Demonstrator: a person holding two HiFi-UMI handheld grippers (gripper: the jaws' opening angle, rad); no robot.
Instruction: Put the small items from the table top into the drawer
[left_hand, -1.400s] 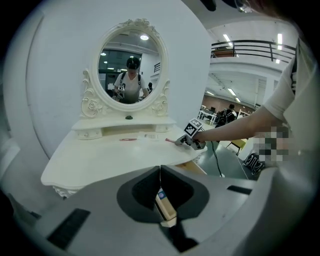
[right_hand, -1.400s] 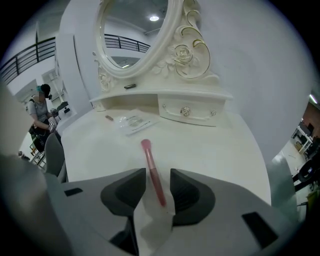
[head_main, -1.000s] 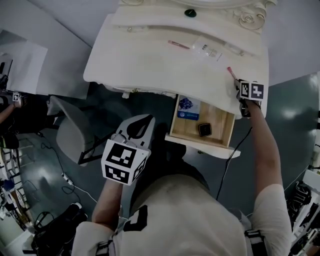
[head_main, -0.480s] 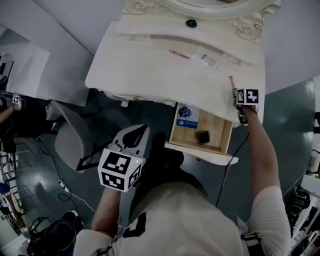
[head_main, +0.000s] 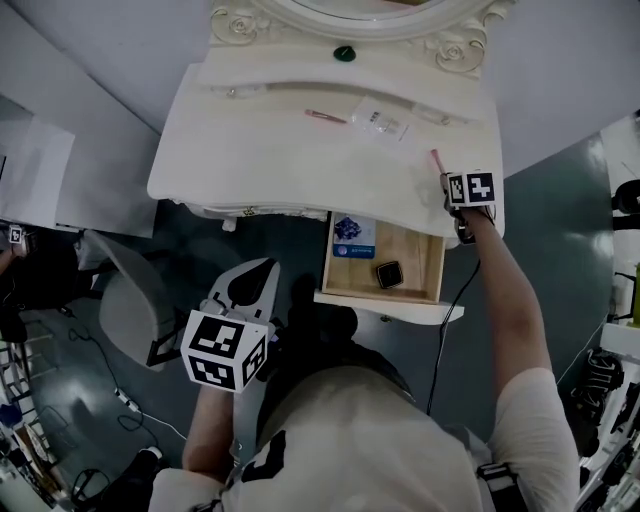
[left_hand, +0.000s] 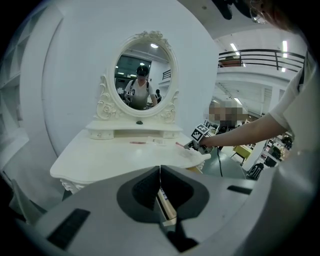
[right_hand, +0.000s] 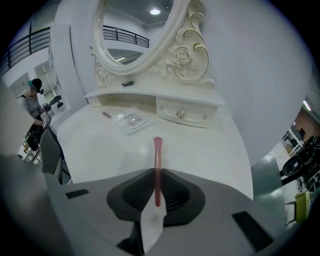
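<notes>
My right gripper (head_main: 446, 180) is at the right edge of the white dressing table (head_main: 270, 150). Its jaws have just been closing and are now shut on a thin pink stick (right_hand: 157, 160) with a white tag, whose tip points out over the table top (head_main: 436, 158). The drawer (head_main: 420, 258) below it stands open and holds a blue packet (head_main: 352, 230) and a small black square item (head_main: 389, 273). On the table lie a clear packet (head_main: 381, 122) and a small pink item (head_main: 325, 117). My left gripper (head_main: 262, 270) hangs low in front of the table, shut and empty (left_hand: 160, 172).
A dark oval item (head_main: 344, 52) sits on the raised shelf under the mirror (right_hand: 130, 30). A grey chair (head_main: 130, 290) stands left of the drawer. A cable (head_main: 450, 320) hangs from my right gripper past the drawer front.
The head view has shifted, so the table sits higher and further left. My right gripper stays at the pink stick by the table's right edge. The left gripper has hardly moved.
</notes>
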